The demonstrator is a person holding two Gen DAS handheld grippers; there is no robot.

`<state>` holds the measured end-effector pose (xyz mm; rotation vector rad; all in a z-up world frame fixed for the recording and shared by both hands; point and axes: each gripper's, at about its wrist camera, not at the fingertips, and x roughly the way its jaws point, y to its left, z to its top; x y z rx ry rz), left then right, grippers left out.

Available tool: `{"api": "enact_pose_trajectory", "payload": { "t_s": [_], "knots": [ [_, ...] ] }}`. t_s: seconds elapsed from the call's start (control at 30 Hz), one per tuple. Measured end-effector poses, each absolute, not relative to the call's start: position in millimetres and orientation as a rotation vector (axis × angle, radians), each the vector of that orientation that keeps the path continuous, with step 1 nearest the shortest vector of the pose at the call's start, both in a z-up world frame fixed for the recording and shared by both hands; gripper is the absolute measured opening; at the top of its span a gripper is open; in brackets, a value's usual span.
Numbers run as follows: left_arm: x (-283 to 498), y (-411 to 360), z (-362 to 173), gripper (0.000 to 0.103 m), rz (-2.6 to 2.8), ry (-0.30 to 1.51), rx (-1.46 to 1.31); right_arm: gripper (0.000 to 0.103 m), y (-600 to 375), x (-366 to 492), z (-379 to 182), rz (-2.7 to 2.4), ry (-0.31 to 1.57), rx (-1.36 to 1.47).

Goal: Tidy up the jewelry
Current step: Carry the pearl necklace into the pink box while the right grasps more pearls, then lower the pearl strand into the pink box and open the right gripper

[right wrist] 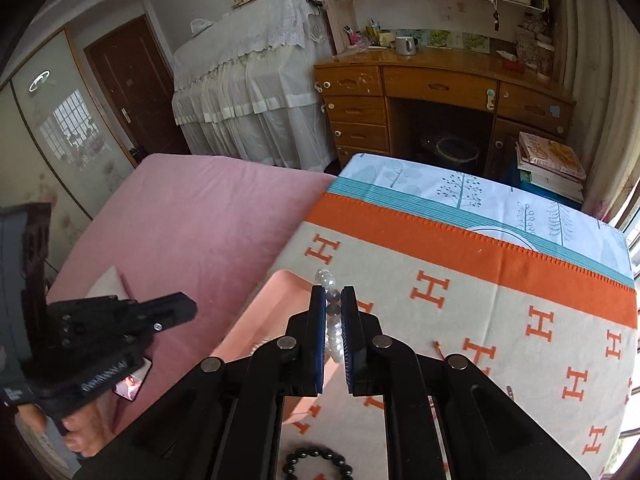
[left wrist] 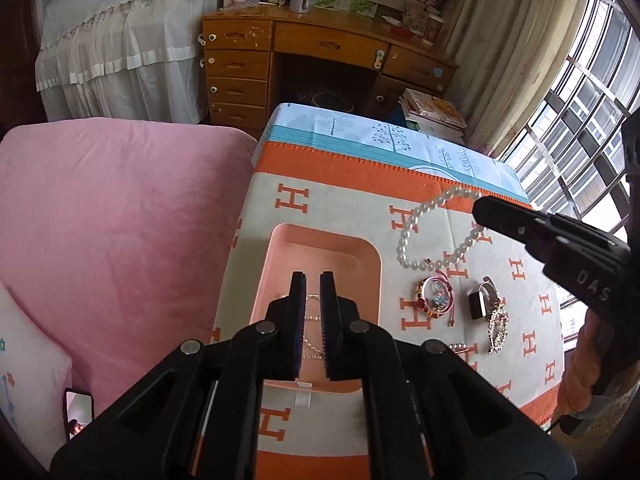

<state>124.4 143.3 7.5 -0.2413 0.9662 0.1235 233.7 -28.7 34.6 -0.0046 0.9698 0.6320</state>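
Jaws of the right black two-finger gripper (right wrist: 331,322) are closed onto the white pearl bead necklace (left wrist: 424,236), with beads pinched between the 2 blue-edged pads; the strand trails from there across the cloth, beyond the tray's right side. Jaws of the left black two-finger gripper (left wrist: 313,308) stand a narrow gap apart above the tray and grip nothing.

Under the tray lies the cream and orange H-patterned cloth (left wrist: 352,204). Left of the tray spreads the pink plush bedcover (left wrist: 120,220). The salmon-pink rounded rectangular plastic tray (left wrist: 372,264) holds a thin chain (left wrist: 313,316), only partly visible between the left gripper's fingers. Right of the tray, on the cloth, rest a pink charm bracelet (left wrist: 436,294), then a black-faced watch (left wrist: 480,300) and a sparkly rhinestone piece (left wrist: 498,326) just beside it. A black bead bracelet (right wrist: 318,464) lies on the cloth near the tray's front right corner.
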Motion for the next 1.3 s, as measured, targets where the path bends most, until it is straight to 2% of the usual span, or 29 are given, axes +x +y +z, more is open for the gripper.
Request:
{"api": "enact_pose_trajectory", "payload": {
  "t_s": [0.03, 0.1, 0.17, 0.2, 0.47, 0.77, 0.83, 0.97, 1.3],
  "knots": [
    [121.9, 143.3, 1.7, 0.012, 0.140, 0.966, -0.239, 0.007, -25.5, 231.4, 37.3, 0.636, 0.970, 0.005],
    [116.2, 143.5, -11.6, 0.029, 0.174, 0.969, -0.241, 0.007, -18.4, 226.0, 41.8, 0.648, 0.968, 0.021],
    [109.5, 143.2, -25.3, 0.043, 0.191, 0.969, -0.250, 0.007, -9.9, 220.5, 44.5, 0.664, 0.967, 0.018],
    [106.1, 142.8, -31.6, 0.047, 0.195, 0.968, -0.255, 0.007, -5.1, 217.7, 44.8, 0.671, 0.968, 0.015],
    [81.9, 131.6, -76.3, 0.048, 0.219, 0.996, -0.249, 0.007, 23.8, 204.2, 26.9, 0.695, 0.998, 0.009],
    [64.5, 121.9, -98.8, 0.048, 0.188, 1.036, -0.244, 0.008, 50.9, 194.8, -26.9, 0.698, 1.079, -0.054],
    [62.4, 121.3, -101.2, 0.048, 0.191, 1.041, -0.247, 0.011, 53.1, 192.3, -35.8, 0.696, 1.090, -0.065],
    [58.8, 116.9, -104.5, 0.048, 0.199, 1.046, -0.229, 0.041, 47.0, 189.8, -48.5, 0.683, 1.078, -0.052],
    [53.0, 106.6, -93.8, 0.048, 0.149, 1.009, -0.247, 0.041, -2.2, 157.1, -43.6, 0.620, 0.990, -0.042]
  ]
}}
